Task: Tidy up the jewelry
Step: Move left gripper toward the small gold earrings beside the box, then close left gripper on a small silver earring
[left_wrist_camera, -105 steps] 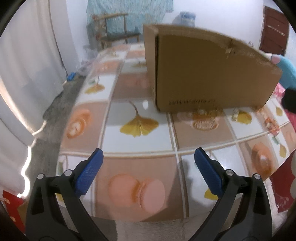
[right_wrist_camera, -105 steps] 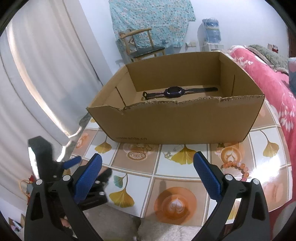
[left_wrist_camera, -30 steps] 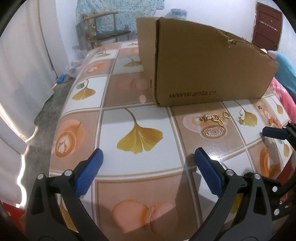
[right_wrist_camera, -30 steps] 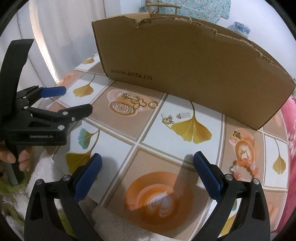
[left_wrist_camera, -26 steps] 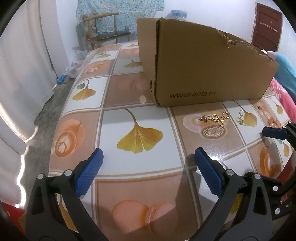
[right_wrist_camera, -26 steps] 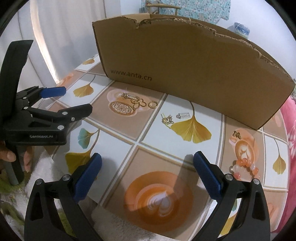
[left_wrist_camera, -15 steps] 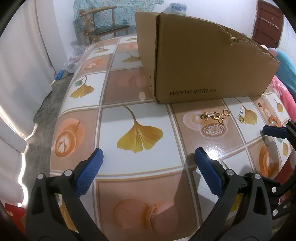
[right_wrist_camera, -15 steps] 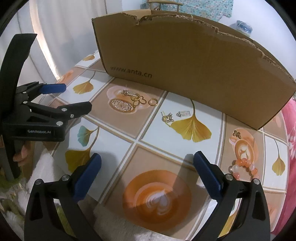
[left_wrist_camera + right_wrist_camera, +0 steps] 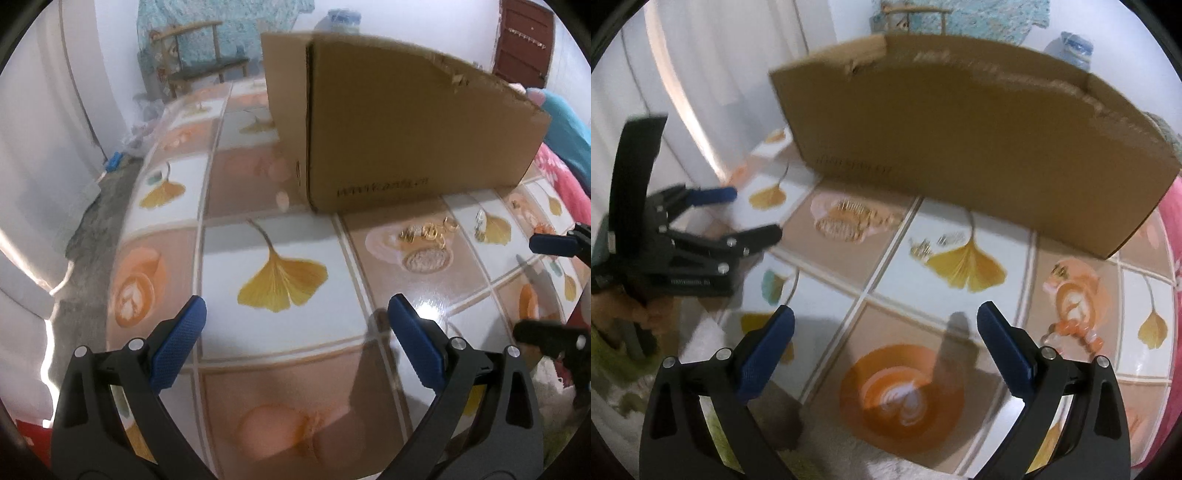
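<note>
Before cardboard box: gold rings — tiny, slippery, pinch by rim; left gripper, right gripper — both agape, empty.

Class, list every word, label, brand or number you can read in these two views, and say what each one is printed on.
"www.anta.cn": dark print, blurred but just legible, low on the cardboard box in the left wrist view.
Same print on the box in the right wrist view: too blurred to read.
White lettering on the body of the left claw, in the right wrist view: too blurred to read.
Nothing else readable.
</note>
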